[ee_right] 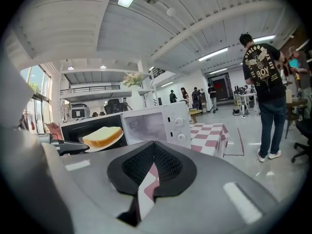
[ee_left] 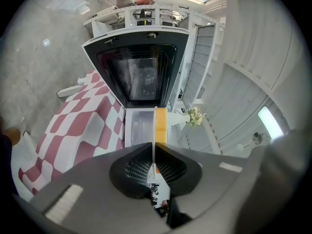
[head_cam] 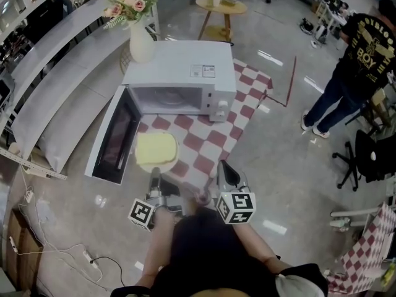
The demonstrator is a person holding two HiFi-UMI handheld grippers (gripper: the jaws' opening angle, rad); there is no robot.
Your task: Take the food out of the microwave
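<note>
A white microwave point(head_cam: 179, 73) stands on a red-and-white checked cloth point(head_cam: 210, 141), its door point(head_cam: 114, 135) swung open to the left. In front of the cavity, a white plate point(head_cam: 171, 164) carrying a yellow slice of bread point(head_cam: 156, 147) hangs above the cloth. My left gripper point(head_cam: 155, 172) is shut on the plate's near rim. In the left gripper view the plate point(ee_left: 155, 130) shows edge-on between the jaws, with the bread point(ee_left: 161, 126) beside it. My right gripper point(head_cam: 221, 166) hovers to the right, shut and holding nothing. In the right gripper view the bread point(ee_right: 102, 135) shows left of the microwave point(ee_right: 156, 123).
A white vase of flowers point(head_cam: 141, 39) stands left of the microwave's back. A long white counter point(head_cam: 55, 73) runs along the left. A person in a black shirt point(head_cam: 352, 60) stands at the right near an office chair point(head_cam: 371, 156). A round wooden table point(head_cam: 221, 8) is behind.
</note>
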